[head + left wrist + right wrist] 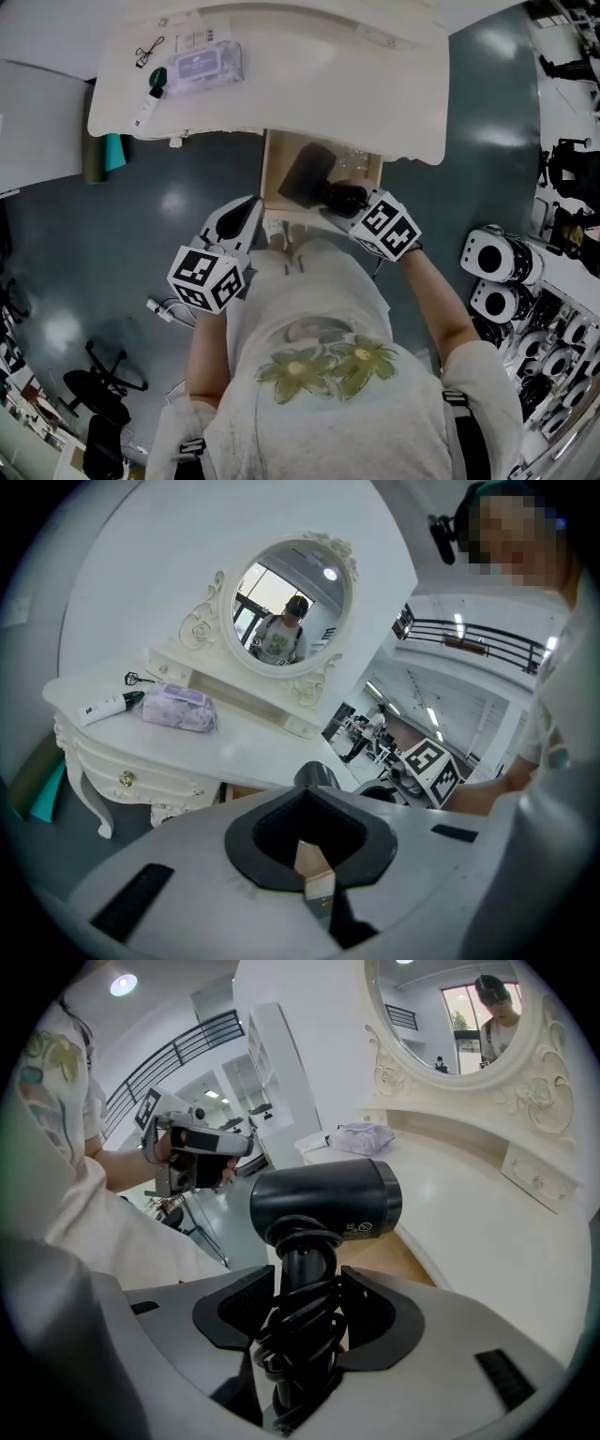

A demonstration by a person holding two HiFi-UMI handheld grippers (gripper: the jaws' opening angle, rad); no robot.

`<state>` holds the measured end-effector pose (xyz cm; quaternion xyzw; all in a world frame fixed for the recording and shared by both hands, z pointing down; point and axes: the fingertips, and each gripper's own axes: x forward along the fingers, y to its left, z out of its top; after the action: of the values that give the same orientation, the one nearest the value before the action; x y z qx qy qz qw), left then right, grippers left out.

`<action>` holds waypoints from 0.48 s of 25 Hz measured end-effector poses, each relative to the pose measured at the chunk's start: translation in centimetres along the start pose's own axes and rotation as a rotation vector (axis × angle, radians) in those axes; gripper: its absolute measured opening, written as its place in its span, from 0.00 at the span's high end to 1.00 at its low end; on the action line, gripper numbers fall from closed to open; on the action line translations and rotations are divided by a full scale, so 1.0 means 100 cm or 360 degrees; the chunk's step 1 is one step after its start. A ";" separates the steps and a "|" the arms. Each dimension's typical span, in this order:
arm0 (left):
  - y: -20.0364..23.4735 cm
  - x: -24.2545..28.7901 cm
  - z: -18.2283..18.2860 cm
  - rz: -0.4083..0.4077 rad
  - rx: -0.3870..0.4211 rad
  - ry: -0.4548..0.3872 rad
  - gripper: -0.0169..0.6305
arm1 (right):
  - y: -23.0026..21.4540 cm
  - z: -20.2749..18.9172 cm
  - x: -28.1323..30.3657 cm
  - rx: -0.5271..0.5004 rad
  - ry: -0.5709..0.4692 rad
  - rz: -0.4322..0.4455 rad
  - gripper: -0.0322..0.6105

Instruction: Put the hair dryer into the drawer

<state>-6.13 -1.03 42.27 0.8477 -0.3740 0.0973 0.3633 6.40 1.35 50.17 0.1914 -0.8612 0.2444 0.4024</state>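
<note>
Matt black plastic hair dryer; bare wood drawer; glossy white dressing table.

We see the black dryer, cord wound round its handle, held over the open wooden drawer at the table's front edge.

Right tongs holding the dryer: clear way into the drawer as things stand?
Likely yes. The drawer is open right under the dryer in the right tongs; its visible floor looks bare, and the left tongs sit aside.

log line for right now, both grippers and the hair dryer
right gripper: shut on black hair dryer, at its cord-wrapped handle | dryer: over open wooden drawer | left gripper: shut, empty
</note>
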 end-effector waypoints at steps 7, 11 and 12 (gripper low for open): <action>0.004 0.000 -0.009 0.0013 -0.0023 0.0012 0.96 | -0.005 -0.003 0.011 -0.0035 0.0026 -0.0014 0.61; 0.002 -0.001 -0.011 0.0011 -0.0021 0.0020 0.96 | -0.005 -0.006 0.014 -0.0071 0.0049 -0.0019 0.61; 0.001 -0.001 -0.011 0.0011 -0.0021 0.0020 0.96 | -0.005 -0.007 0.014 -0.0074 0.0049 -0.0019 0.61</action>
<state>-6.15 -0.29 43.07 0.8435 -0.3752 0.1014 0.3707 6.23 1.11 51.82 0.1832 -0.8592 0.2249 0.4215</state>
